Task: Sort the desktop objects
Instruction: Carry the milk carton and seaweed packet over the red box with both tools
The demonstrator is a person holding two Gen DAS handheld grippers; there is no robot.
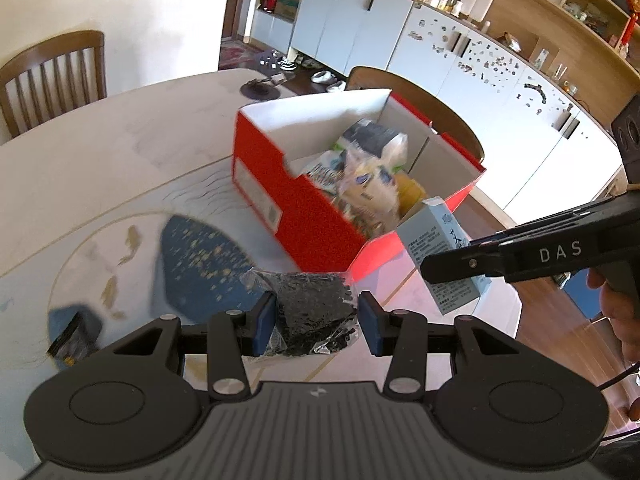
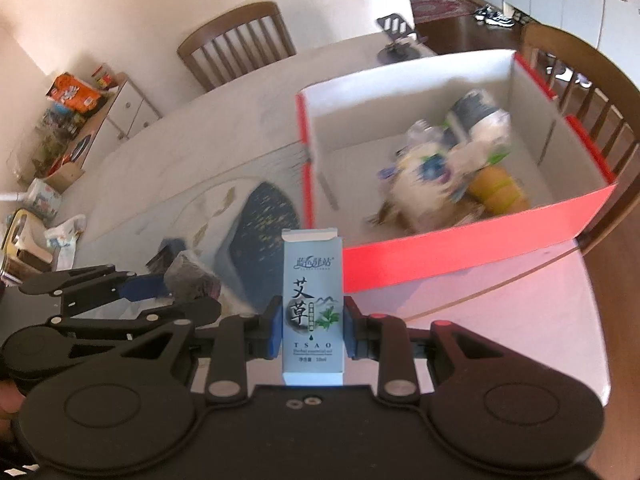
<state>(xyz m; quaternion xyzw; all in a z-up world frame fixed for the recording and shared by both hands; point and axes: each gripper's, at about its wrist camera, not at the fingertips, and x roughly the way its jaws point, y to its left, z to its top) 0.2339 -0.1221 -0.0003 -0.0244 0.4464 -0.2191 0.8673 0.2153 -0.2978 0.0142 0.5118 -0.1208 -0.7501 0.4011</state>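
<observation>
Ahead of both grippers, across a strip of bare table (image 2: 500,304), stands the open red box (image 1: 304,216), already holding several packets piled toward its far end.

**Step in hand (judged):** carry both held items over the near wall of the red box and deposit them inside.

**Procedure advice:**
1. Raise each item above the near wall before moving forward; the wall stands between the grippers and the box floor.
2. Aim for the bare white floor on the left side of the box, as the right wrist view shows it, since the packets crowd the far right.
3. Deposit one item at a time. The right gripper sits just to the right of the left gripper, so simultaneous travel risks a collision.
4. Open the jaws only once the item is inside the walls.

**Left gripper (image 1: 318,330):** jaws about half closed, clamped on a clear plastic bag of black material (image 1: 316,312). The bag bulges forward beyond the blue pads (image 1: 266,326) and will likely sag and shift; handle it gently.

**Right gripper (image 2: 312,334):** jaws narrowed and gripping the lower half of a small pale-blue carton (image 2: 312,300) printed "TSAO", held upright with its top flap raised. Contact is on both narrow sides, so the hold looks secure.

**Other:** a small dark packet (image 1: 74,340) lies on the table to the left of the left gripper, not yet sorted.
</observation>
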